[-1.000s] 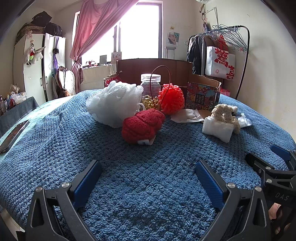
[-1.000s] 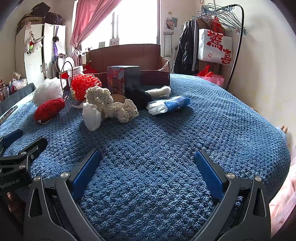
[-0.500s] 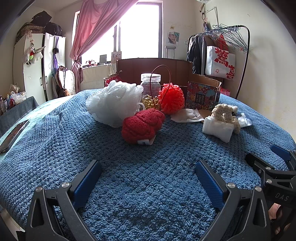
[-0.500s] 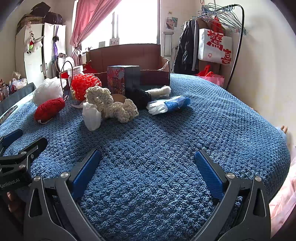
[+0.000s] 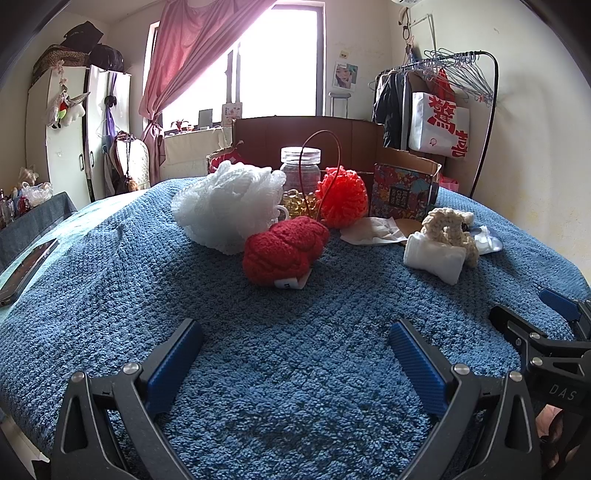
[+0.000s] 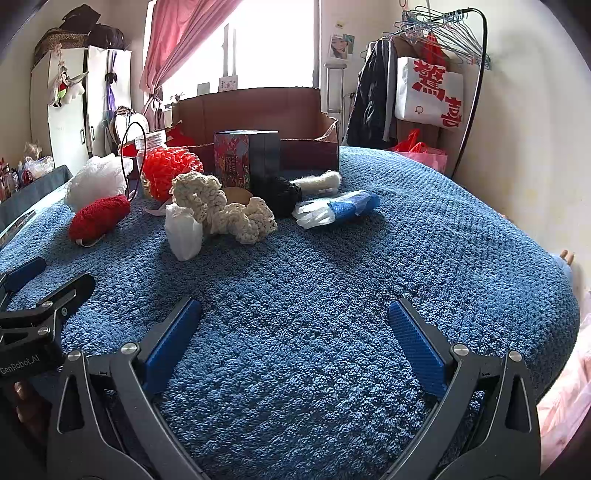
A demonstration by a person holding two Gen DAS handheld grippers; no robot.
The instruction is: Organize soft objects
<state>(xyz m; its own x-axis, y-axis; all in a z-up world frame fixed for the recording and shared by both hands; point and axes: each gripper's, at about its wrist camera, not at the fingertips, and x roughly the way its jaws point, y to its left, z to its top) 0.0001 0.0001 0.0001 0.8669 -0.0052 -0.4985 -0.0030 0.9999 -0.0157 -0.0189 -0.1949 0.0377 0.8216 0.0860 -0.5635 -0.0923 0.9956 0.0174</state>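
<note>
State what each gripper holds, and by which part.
Nothing. The left gripper and right gripper are both open and empty above the blue blanket.

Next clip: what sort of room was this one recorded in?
Most likely a lived-in bedroom. The work surface looks like a bed under a blue knitted blanket, a clothes rack with hangers and coats stands by the wall, and a white wardrobe sits beside the pink curtain.

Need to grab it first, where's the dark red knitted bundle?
Left wrist view: the dark red knitted bundle lies centre on the blanket, before the white mesh pouf.
</note>
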